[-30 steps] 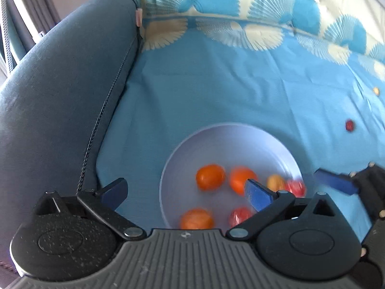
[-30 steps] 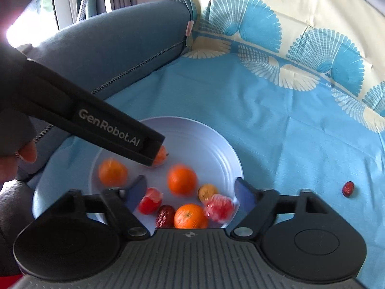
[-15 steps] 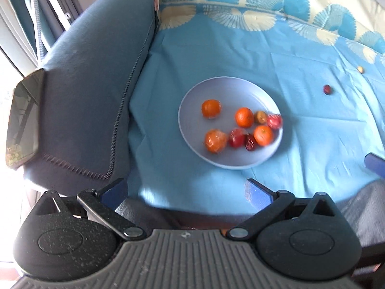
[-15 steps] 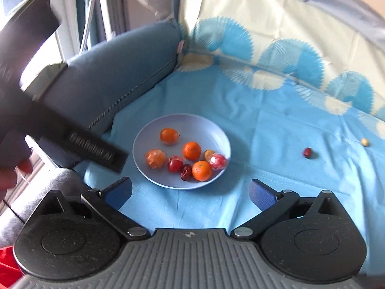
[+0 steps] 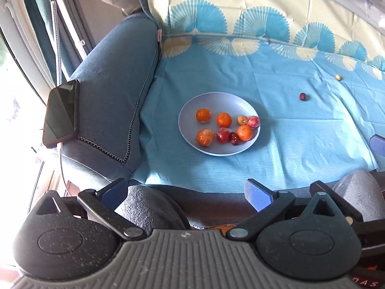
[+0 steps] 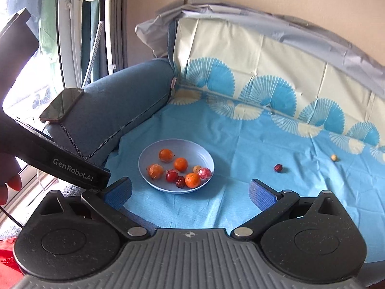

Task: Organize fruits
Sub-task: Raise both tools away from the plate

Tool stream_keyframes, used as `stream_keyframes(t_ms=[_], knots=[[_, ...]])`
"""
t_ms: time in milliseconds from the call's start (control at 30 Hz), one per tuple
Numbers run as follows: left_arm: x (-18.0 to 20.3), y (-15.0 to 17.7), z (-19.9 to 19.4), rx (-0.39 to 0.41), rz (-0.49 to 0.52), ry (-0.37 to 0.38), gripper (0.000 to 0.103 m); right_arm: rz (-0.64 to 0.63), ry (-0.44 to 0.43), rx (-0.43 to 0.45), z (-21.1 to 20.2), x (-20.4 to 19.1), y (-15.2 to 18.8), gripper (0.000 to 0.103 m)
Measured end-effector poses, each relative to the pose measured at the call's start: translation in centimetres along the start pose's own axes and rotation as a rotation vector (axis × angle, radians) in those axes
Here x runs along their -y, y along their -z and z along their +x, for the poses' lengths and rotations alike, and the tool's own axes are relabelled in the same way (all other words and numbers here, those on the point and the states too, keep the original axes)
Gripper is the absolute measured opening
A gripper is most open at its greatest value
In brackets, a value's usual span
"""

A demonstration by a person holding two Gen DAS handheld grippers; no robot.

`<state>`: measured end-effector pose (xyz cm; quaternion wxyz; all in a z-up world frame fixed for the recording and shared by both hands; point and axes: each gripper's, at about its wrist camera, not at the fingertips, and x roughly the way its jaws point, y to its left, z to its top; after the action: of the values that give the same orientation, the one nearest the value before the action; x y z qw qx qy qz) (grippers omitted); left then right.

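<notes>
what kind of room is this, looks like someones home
Most likely a living room at home. The fruit plate sits on a sofa seat covered by a blue fan-print cloth, beside a padded blue armrest with a phone lying on it, near a bright window.

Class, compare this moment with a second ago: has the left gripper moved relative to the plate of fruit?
Yes. The left gripper has pulled back and up from the plate, which filled its view before and now lies small and far ahead on the blue cloth.
</notes>
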<state>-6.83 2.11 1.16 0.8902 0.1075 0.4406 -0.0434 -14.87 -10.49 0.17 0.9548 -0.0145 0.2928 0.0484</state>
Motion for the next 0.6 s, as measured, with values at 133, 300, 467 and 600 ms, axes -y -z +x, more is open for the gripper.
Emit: stream_keyframes(t_ms=[133, 300, 467, 600], knots=[[0.4, 0.3, -1.2, 0.027, 0.015, -0.002, 0.103, 0.004, 0.009, 0.035, -1.4, 0.1, 0.1, 0.102], [0.6, 0.5, -2.0, 0.045, 0.024, -0.018, 0.103, 0.002, 0.006, 0.057, -2.4, 0.0, 0.3, 0.102], [0.7, 0.5, -2.1, 0.041, 0.024, -0.02, 0.103, 0.004, 0.002, 0.057, -2.6, 0.0, 0.5, 0.102], [0.8, 0.5, -2.0, 0.038, 0.031, -0.023, 0.103, 0.012, 0.002, 0.052, -2.5, 0.1, 0.5, 0.102]])
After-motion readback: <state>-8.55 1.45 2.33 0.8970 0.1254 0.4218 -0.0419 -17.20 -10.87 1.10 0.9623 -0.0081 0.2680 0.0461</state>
